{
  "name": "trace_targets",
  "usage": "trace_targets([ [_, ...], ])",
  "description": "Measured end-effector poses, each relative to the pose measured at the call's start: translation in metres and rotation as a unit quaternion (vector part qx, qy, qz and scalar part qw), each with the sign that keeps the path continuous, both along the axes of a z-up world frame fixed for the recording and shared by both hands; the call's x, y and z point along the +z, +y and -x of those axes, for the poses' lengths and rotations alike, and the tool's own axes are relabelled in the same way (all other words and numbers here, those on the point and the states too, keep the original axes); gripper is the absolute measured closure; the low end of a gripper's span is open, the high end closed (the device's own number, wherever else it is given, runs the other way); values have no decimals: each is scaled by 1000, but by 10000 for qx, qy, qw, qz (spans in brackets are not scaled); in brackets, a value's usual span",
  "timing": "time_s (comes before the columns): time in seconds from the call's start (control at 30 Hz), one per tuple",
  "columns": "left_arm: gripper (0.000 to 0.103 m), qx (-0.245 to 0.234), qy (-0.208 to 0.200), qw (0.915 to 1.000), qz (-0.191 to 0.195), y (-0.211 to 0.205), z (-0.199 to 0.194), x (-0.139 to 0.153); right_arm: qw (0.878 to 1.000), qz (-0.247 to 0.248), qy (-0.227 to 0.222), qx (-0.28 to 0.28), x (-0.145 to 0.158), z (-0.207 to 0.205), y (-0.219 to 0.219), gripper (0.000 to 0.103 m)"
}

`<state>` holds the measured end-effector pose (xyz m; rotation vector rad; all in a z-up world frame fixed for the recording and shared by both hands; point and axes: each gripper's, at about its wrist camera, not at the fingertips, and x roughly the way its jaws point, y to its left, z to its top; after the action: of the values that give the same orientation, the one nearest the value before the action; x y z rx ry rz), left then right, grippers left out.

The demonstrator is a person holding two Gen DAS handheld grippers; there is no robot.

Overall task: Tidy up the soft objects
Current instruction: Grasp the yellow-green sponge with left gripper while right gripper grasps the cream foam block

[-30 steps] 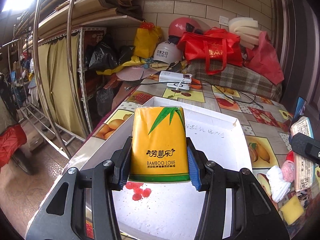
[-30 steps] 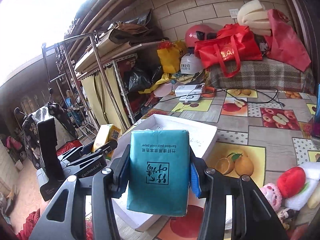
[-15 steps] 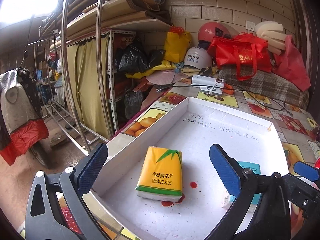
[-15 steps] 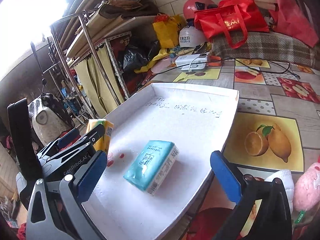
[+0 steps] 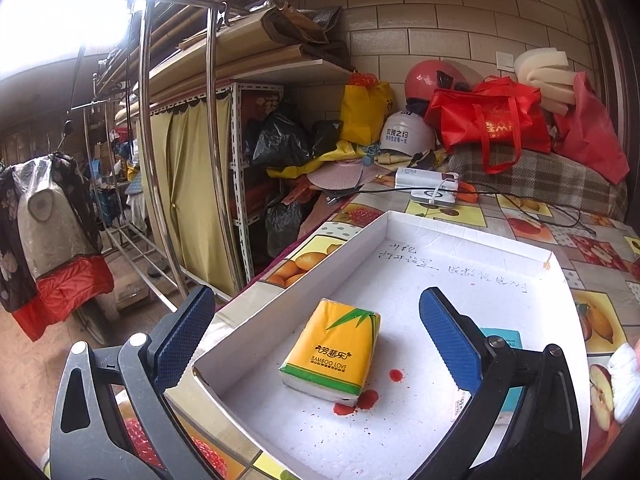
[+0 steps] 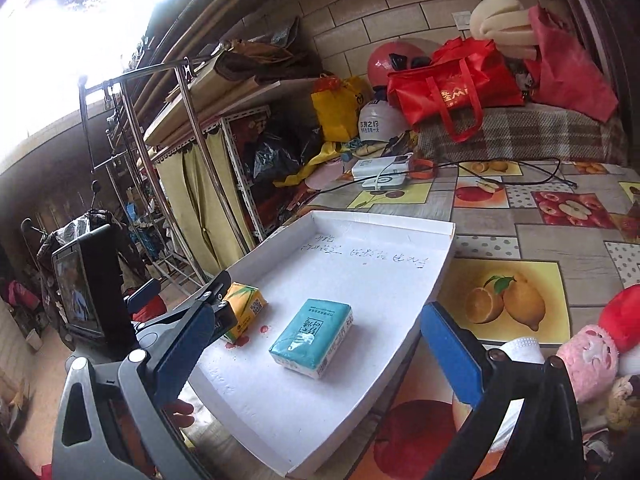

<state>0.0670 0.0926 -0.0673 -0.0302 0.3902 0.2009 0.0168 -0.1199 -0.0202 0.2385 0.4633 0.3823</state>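
Both tissue packs, clamped upright a second ago, now lie flat in the white tray (image 5: 304, 268): the yellow pack (image 5: 334, 352) near its left wall, the teal pack (image 6: 311, 334) just beside it toward the middle. Left gripper (image 5: 316, 332) and right gripper (image 6: 316, 342) have just been opening; jaws stand wide, grasping nothing. Judgement: draw both back clear of the tray rim before turning to the plush toys (image 6: 588, 356) and white cloth (image 6: 520, 346) on the tablecloth (image 6: 540, 240); grip those at their bulk.
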Motion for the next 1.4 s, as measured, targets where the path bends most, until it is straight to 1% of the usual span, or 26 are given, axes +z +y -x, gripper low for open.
trace_targets([
  [0.1, 0, -1, -18, 10000, 4, -1, 1, 1, 9999, -78, -88, -38, 6, 7, -6, 0],
  [0.17, 0, -11, -42, 10000, 20, -1, 3, 2, 9997, -47, -220, -95, 11, 13, -10, 0],
  [0.3, 0, -8, -40, 10000, 18, -1, 3, 2, 9973, -56, -598, -434, 22, 28, -27, 0],
  [0.37, 0, -7, -44, 10000, 20, -1, 4, 2, 9960, -64, -668, -591, 26, 31, -38, 0],
  [0.43, 0, -8, -53, 10000, 30, -1, 4, 3, 9954, -80, -523, -800, 26, 31, -52, 0],
  [0.53, 0, -20, -81, 9999, 64, -1, 5, 3, 9926, -518, -440, -1004, 24, 33, -87, 0],
  [0.57, 0, -25, -98, 9999, 79, -1, 5, 3, 9911, -563, -416, -1130, 23, 33, -98, 0],
  [0.7, 0, -81, -134, 9998, 92, -1, 7, 4, 9808, -401, -475, -1849, 18, 40, -154, 0],
  [0.77, 0, -175, -149, 9997, 81, -5, 11, 4, 9764, -382, -457, -2074, 11, 42, -187, 0],
  [0.87, 0, -498, -227, 9985, 56, -19, 24, 5, 9733, -290, -144, -2272, -6, 39, -235, 0],
  [0.9, 0, -706, -201, 9973, 32, -28, 29, 5, 9714, -222, -25, -2365, -13, 39, -247, 0],
  [0.93, 0, -1022, -150, 9946, 40, -39, 35, 5, 9690, -160, 73, -2463, -20, 40, -259, 0],
  [0.97, 0, -1440, -69, 9895, 51, -52, 41, 5, 9669, -147, 133, -2543, -27, 42, -269, 0],
  [1.0, 0, -1918, 4, 9814, 42, -67, 47, 6, 9648, -205, 156, -2617, -33, 45, -279, 0],
  [1.03, 0, -2370, 82, 9715, 26, -83, 53, 7, 9626, -322, 160, -2685, -40, 49, -287, 0],
  [1.07, 0, -2803, 196, 9597, 17, -100, 60, 7, 9610, -471, 179, -2720, -48, 53, -296, 0],
  [1.1, 0, -3242, 374, 9452, 34, -116, 66, 6, 9599, -702, 328, -2695, -54, 53, -303, 0],
  [1.13, 0, -3655, 603, 9288, 56, -133, 70, 5, 9590, -968, 481, -2619, -58, 52, -310, 0],
  [1.17, 0, -3973, 868, 9136, 24, -150, 73, 4, 9571, -1100, 534, -2627, -60, 53, -314, 0],
  [1.2, 0, -4162, 1070, 9030, -48, -165, 76, 1, 9553, -1107, 564, -2682, -60, 54, -316, 0],
  [1.27, 0, -4400, 1267, 8889, -141, -188, 82, -2, 9567, -1039, 485, -2674, -55, 58, -315, 0],
  [1.33, 0, -4562, 1296, 8803, -141, -201, 85, -1, 9552, -989, 425, -2756, -51, 62, -315, 0],
  [1.4, 2, -4760, 1383, 8683, -187, -212, 88, -2, 9521, -1109, 475, -2811, -52, 65, -320, 0],
])
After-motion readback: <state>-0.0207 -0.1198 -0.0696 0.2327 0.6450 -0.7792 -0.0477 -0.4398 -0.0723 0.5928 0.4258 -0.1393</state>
